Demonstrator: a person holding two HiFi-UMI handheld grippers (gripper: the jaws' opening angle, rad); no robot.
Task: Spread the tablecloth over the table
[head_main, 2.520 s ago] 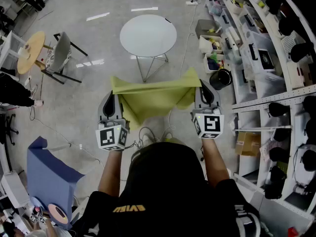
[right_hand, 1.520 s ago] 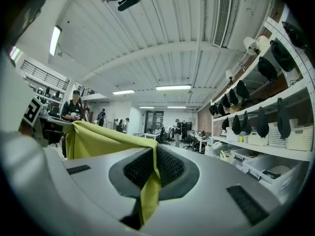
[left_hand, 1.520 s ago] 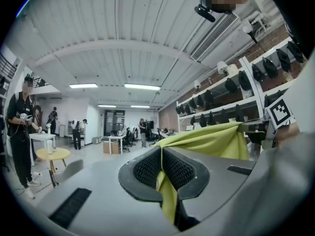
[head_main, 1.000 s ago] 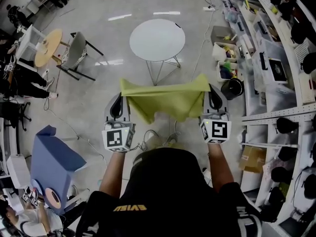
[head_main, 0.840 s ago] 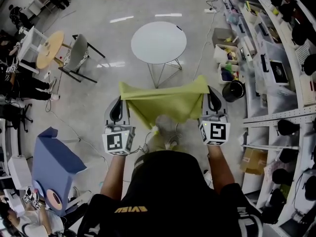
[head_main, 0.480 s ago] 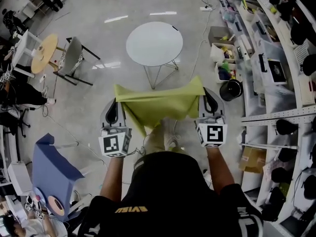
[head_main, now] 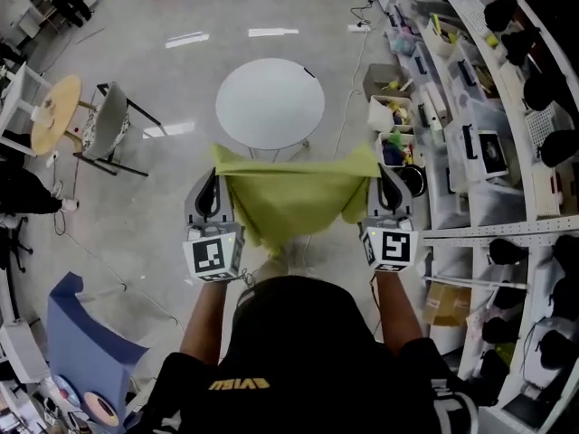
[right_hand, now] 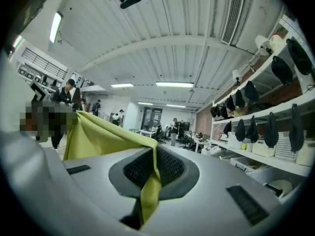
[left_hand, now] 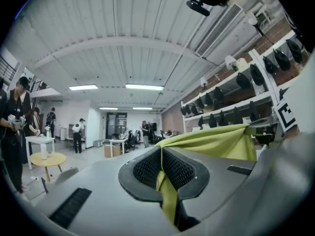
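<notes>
Looking down on a grey floor (head_main: 136,206), shelving (head_main: 507,107) running along the right. Standing ahead: a round white surface (head_main: 270,102). Hanging in the air at its near rim, over it or short of it being hard to tell: the yellow-green tablecloth (head_main: 294,193), stretching taut along its top edge and sagging below. Clamping one top corner each, jaws closed tight on fabric: left tool (head_main: 215,165) and right tool (head_main: 380,165).

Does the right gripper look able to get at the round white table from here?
Probably yes: the table stands just ahead of the right gripper with nothing visible between, though its fingers are shut on the yellow tablecloth.
</notes>
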